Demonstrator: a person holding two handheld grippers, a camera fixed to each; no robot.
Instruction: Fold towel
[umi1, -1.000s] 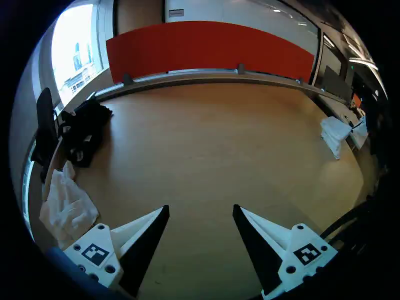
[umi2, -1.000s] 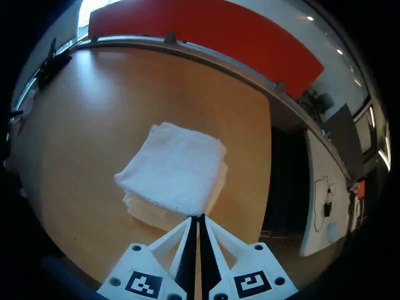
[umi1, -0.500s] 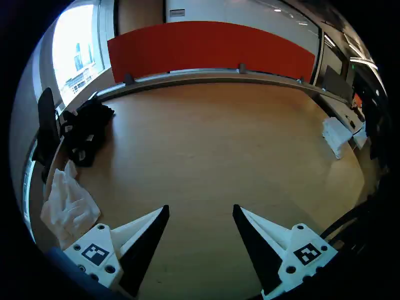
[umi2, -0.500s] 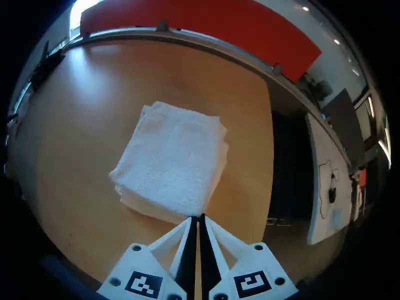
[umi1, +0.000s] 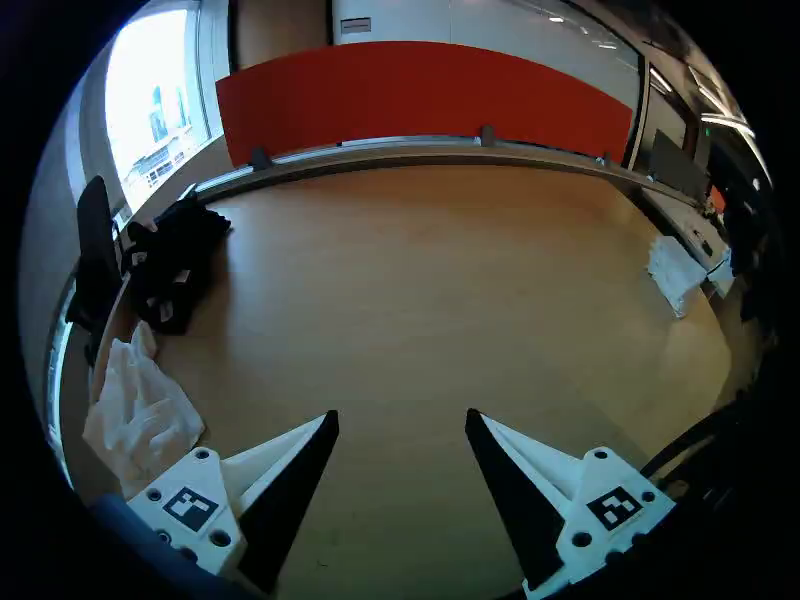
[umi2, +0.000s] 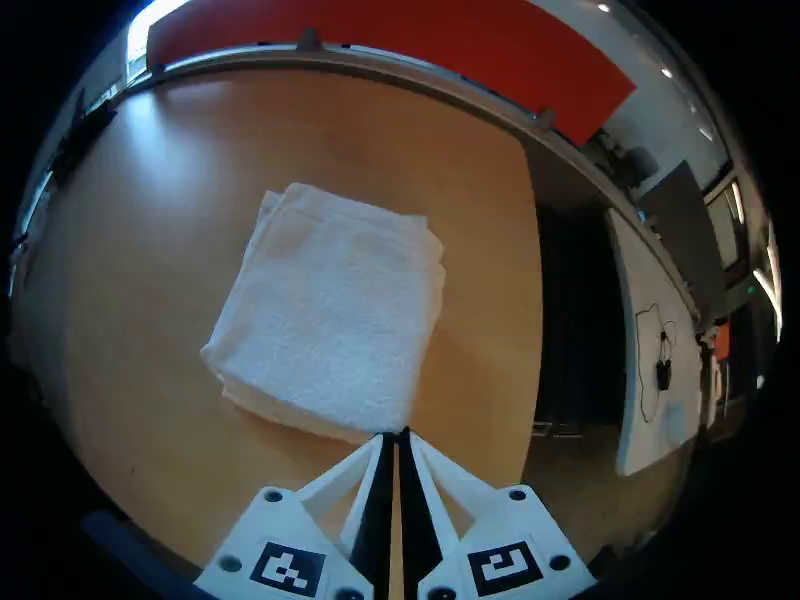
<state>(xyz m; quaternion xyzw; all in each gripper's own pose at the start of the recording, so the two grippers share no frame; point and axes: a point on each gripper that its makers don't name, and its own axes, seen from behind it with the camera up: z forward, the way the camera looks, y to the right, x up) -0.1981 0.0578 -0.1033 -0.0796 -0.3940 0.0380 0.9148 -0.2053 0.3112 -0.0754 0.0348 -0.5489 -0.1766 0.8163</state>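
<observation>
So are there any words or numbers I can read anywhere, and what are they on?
No words or numbers can be read here.
On the far wall, a small plate: too blurred to read.
On the left gripper and the right gripper, the black-and-white squares: patterns, not writing.
On the towel: plain white, no label in sight.

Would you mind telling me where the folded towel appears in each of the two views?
Left gripper view: the towel is small, at the far right, on the table.
Right gripper view: the towel is large, just left of centre.
Shared landmark: the red panel behind the table's far edge, across the top of the right gripper view too.
</observation>
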